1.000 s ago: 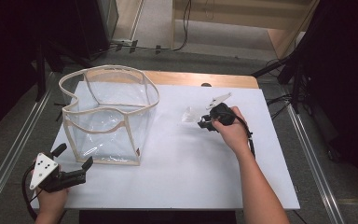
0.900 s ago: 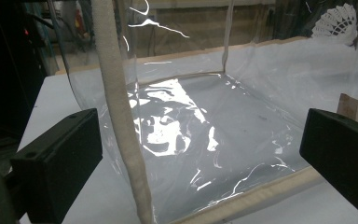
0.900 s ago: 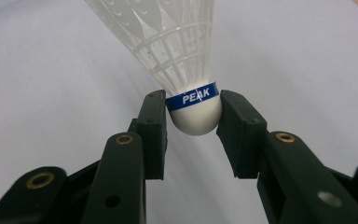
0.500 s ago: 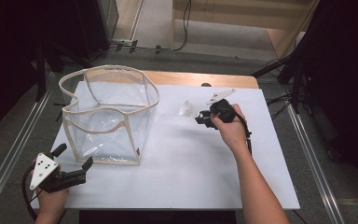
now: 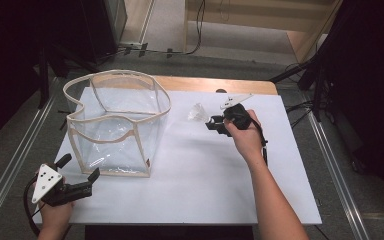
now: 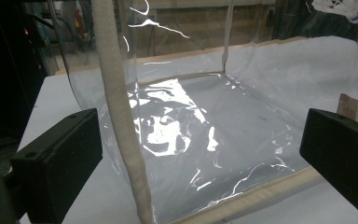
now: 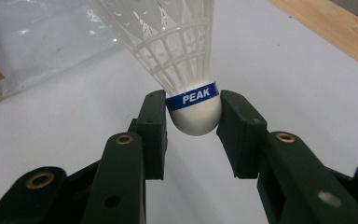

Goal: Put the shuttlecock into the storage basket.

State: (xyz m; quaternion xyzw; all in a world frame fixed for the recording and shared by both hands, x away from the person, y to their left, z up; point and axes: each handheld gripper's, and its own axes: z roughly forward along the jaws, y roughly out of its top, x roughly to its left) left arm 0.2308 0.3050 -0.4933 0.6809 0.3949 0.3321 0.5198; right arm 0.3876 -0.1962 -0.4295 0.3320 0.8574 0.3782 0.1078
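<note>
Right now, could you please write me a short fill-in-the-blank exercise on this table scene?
1. The right claw grips a shuttlecock by its ____.
2. The blue band reads ____.
3. The left claw stands ____ beside the clear bag.

Missing words: cork head; PEAK; open

Right tool clamped, left tool spread

Shuttlecock skirt cut off by right gripper view's top edge
</note>
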